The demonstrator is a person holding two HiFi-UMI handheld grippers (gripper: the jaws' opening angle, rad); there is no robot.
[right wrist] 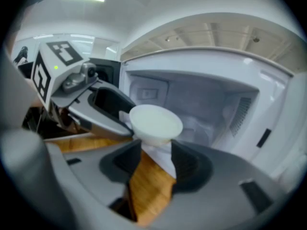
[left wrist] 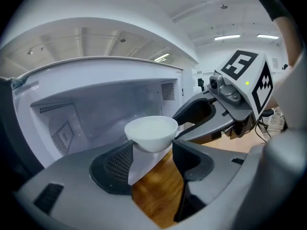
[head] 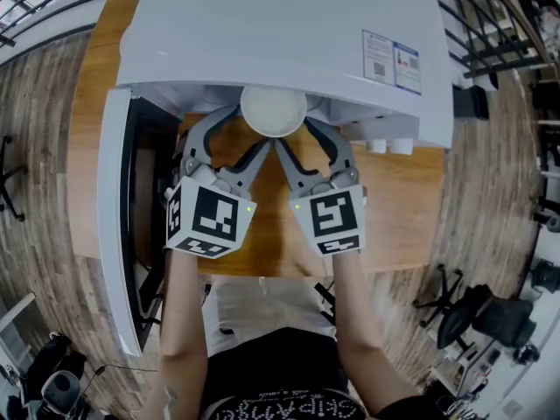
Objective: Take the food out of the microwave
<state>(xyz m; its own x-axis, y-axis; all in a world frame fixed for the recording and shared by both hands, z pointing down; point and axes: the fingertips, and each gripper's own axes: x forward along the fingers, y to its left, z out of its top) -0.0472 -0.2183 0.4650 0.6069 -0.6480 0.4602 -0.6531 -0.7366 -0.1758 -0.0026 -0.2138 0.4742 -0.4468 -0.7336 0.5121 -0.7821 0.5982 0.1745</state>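
Observation:
A white bowl (head: 273,110) hangs at the mouth of the open white microwave (head: 289,33), just in front of its cavity (left wrist: 96,109). My left gripper (head: 248,129) holds the bowl (left wrist: 151,131) from the left, its dark pads (left wrist: 120,162) pressed against the bowl's lower part. The right gripper (head: 302,131) holds the same bowl (right wrist: 154,122) from the right in the same way. Their inner fingers meet under it. What is in the bowl looks pale; I cannot tell what it is.
The microwave door (head: 114,217) stands swung open at the left, close beside my left gripper. The microwave sits on a wooden table (head: 385,208). Office chairs (head: 477,313) stand on the floor at the lower right.

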